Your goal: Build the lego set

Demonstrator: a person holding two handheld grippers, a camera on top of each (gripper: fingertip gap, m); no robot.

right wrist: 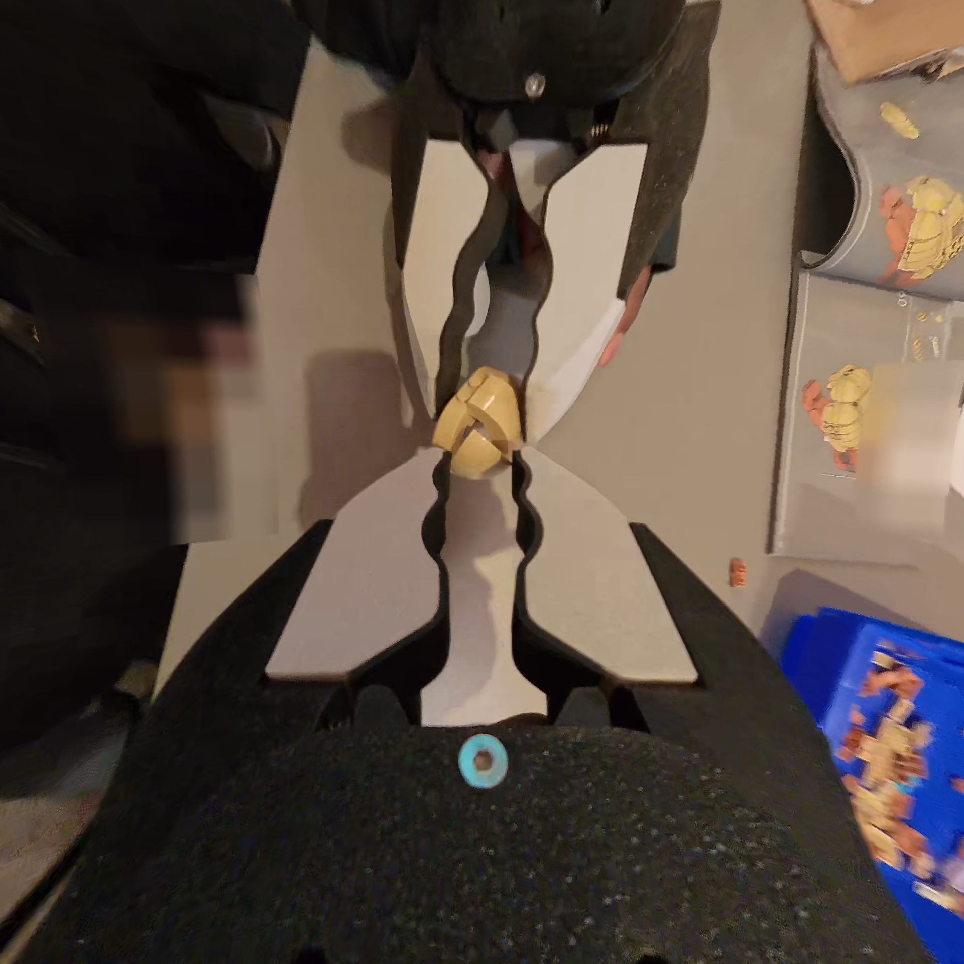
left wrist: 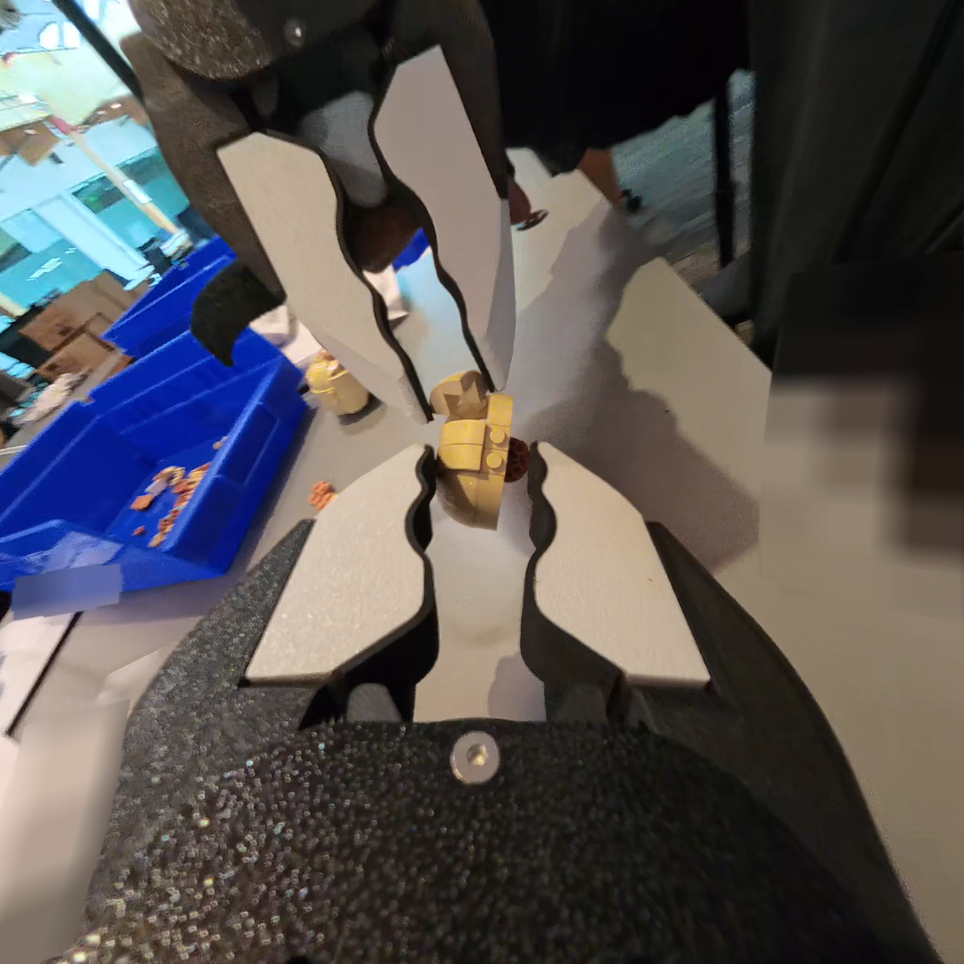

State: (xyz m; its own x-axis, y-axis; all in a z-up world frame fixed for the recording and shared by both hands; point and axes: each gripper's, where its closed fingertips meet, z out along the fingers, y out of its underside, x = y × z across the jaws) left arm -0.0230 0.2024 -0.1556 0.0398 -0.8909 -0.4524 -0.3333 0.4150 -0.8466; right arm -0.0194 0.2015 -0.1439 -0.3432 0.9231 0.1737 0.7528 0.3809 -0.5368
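Tabletop [left wrist: 814,678], pale grey-white, spreading beneath and around the tan lego build [left wrist: 469,454] held in the air above it. Blue bins [left wrist: 172,417] in a row to the left of the tan lego build in the left wrist view, the nearest with a scatter of orange-brown bricks [left wrist: 172,485] on its floor; in the right wrist view, one blue bin [right wrist: 834,657] down and to the right of the build, blurred and full of mixed tan and brown parts. Instruction booklet [right wrist: 845,417] lying open, well to the right of the build, its grey pages carrying drawings of tan and orange models.

Left gripper [left wrist: 482,459] reaching up to the tan lego build from below in its own view, jaws parted only by the width of the build and pinching its lower, rounded half from both sides. Right gripper [right wrist: 480,461] meeting the build from the opposite end, jaws likewise narrow and closing on the domed tip, so that both pairs of fingertips nearly touch across it.

Second tan assembly [left wrist: 336,388] standing on the table just left of and behind the held build. Dark red-brown studded piece [left wrist: 517,459] fixed to the build's right side, against the left gripper's right finger. Small cluster of orange-brown bricks [left wrist: 323,493] loose on the table, lower left of the build.
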